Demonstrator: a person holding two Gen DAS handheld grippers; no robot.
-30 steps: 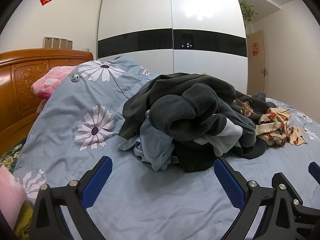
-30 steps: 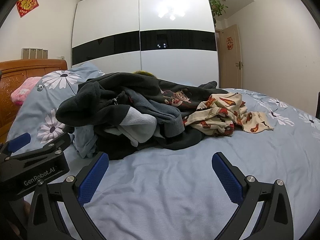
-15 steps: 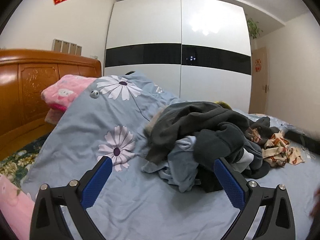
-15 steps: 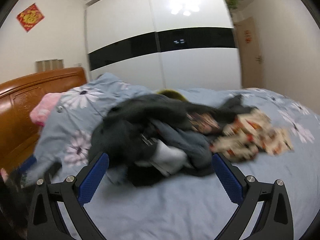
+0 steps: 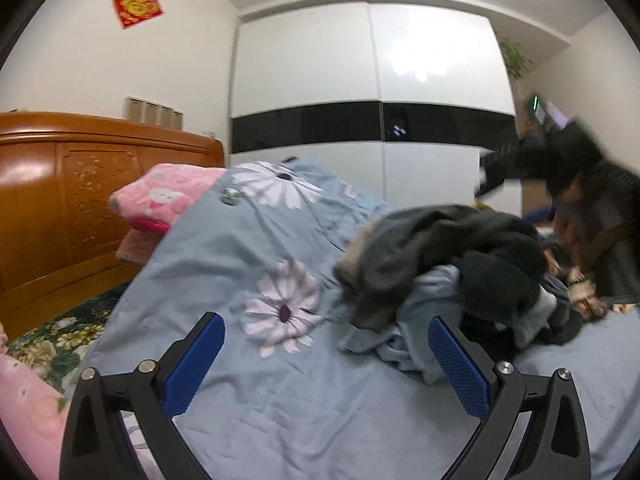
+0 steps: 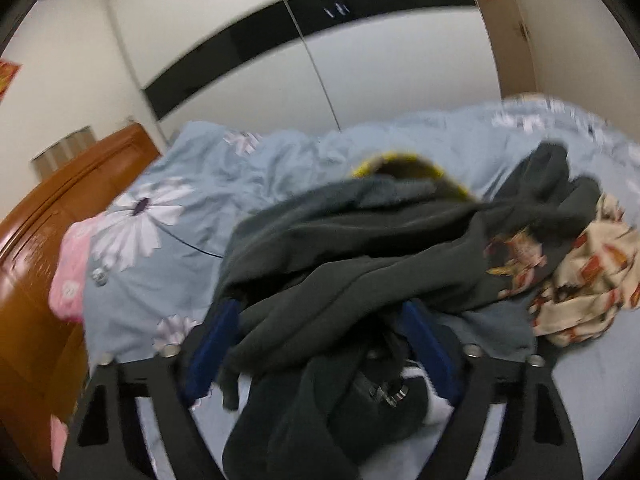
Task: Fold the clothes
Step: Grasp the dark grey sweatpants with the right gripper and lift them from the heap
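Dark grey garment (image 6: 360, 264) heads the clothes pile (image 5: 460, 272) on the blue floral duvet (image 5: 240, 264). In the right wrist view its long axis runs from 7 o'clock to 2 o'clock, one end hanging low. The right gripper (image 6: 320, 344) has its blue pads spread on either side of this fabric; whether it is clamped cannot be told. A cream patterned garment (image 6: 588, 280) lies at 3 o'clock. The left gripper (image 5: 326, 364) hangs wide apart, holding nothing, over the duvet. A pink pillow (image 5: 160, 200) sits at 10 o'clock.

no text could be read; the red wall decoration (image 5: 136, 1) at eleven o'clock showed only blurred gold.
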